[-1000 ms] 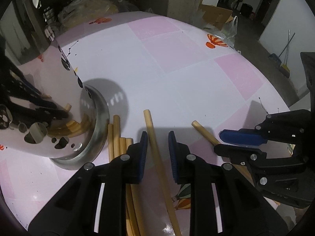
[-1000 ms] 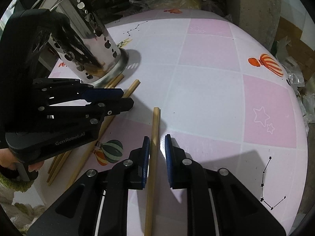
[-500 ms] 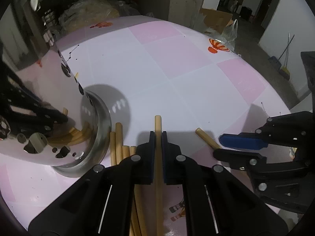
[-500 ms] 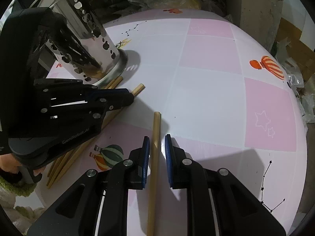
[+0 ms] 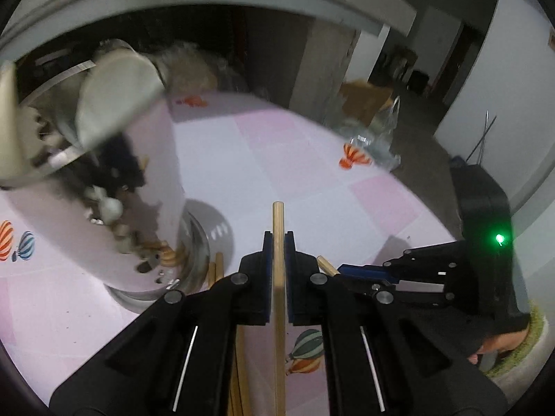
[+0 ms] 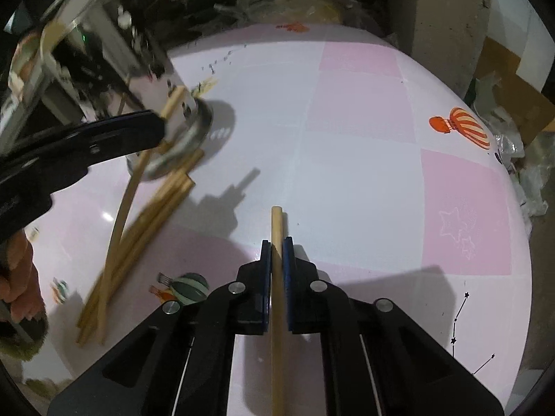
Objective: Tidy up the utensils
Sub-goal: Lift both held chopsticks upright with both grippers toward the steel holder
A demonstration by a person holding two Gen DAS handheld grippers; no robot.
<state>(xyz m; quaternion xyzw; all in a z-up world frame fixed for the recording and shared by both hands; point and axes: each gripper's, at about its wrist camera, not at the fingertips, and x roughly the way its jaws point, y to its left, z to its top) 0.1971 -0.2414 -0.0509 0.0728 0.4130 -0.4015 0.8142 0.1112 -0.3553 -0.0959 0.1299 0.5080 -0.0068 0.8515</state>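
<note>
One chopstick in each claw, holder waiting on your left

You're pinching a chopstick [image 5: 278,242] lengthwise in the left claw [image 5: 278,246] and another chopstick [image 6: 276,239] in the right claw [image 6: 276,249], tips poking forward so they're probably heading into the steel holder [image 5: 138,208]; loose chopsticks [image 6: 145,215] are lying on the bench [image 6: 364,159] by its base.

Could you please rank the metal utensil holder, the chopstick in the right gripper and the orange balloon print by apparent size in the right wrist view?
1. Chopstick, though its nearness to the camera inflates it.
2. Metal utensil holder, blurred and partly hidden, so its place against the chopstick is unsure.
3. Orange balloon print, clearly smallest.
</note>
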